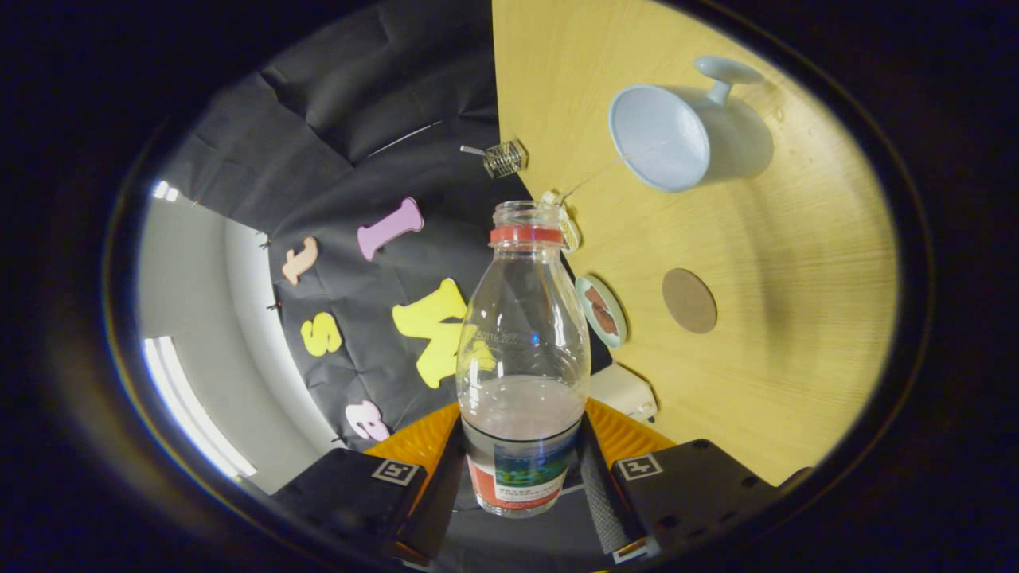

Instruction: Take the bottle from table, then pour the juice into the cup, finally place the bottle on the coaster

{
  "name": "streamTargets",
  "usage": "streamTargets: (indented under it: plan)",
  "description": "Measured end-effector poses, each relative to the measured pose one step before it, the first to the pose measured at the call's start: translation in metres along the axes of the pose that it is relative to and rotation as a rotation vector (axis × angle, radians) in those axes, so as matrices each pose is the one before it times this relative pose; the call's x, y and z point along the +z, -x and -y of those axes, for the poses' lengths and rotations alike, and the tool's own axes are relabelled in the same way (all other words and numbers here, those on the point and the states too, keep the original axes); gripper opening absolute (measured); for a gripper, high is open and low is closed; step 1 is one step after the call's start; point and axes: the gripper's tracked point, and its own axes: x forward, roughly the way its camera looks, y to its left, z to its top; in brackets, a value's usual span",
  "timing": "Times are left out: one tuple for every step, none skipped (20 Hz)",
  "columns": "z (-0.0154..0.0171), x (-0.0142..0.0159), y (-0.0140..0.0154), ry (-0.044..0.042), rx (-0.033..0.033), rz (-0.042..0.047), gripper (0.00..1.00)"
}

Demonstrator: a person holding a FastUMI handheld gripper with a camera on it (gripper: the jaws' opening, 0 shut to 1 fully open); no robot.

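Observation:
My gripper (521, 477) is shut on a clear plastic bottle (521, 334), both fingers pressing its labelled lower part. The bottle has no cap, a red ring circles its neck, and pale liquid fills roughly its lower third. The view is rolled, so the yellow wooden table (796, 318) stands beside and beyond the bottle. A light blue cup (659, 137) with a handle sits on it, well beyond the bottle's mouth. A thin pale line runs from near the mouth to the cup's rim; I cannot tell what it is. A round brown coaster (689, 300) lies nearer than the cup.
A small dish (603, 310) holding something brown sits between the bottle and the coaster. A white box (625, 390) lies near the table's edge by the fingers. A small wire object (504, 157) hangs at the table's far edge against the black cloth wall.

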Motion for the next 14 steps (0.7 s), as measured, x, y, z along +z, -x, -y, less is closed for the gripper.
streamTargets:
  plan:
    - [-0.00065,0.00171,-0.00075,-0.00585,-0.00034,0.00222,0.75]
    - [-0.00004,0.00074,-0.00081,-0.00481,-0.00186,0.00228,0.75]
    - [-0.00104,0.00008,-0.00098,-0.0063,-0.00177,0.00222,0.75]
    - [-0.00144,0.00049,-0.00139,-0.00963,0.00197,0.0017,0.75]
    - [-0.00417,-0.00068,-0.00012,-0.01107,0.00293,-0.00052,0.75]
    - [-0.00171,-0.00063,-0.00075,-0.01006,0.00149,-0.00107,0.75]
    - [-0.00145,-0.00056,-0.0003,-0.00628,0.00244,-0.00151,0.75]
    - [-0.00071,-0.00067,-0.00016,-0.00361,-0.00142,-0.00195,0.75]
    - [-0.00016,-0.00013,-0.0007,-0.00443,-0.00098,-0.00036,0.75]
    - [-0.00061,0.00101,-0.00022,-0.00613,0.0009,0.00095,0.75]
    - [-0.00126,0.00001,0.00094,-0.00561,0.00007,0.00079,0.75]
    - [0.00134,-0.00037,-0.00003,-0.00113,-0.00833,-0.00121,0.75]
    - [0.00173,0.00022,0.00027,0.00175,-0.01014,0.00147,0.75]
    - [0.00088,0.00126,-0.0007,0.00077,-0.00271,0.00405,0.75]
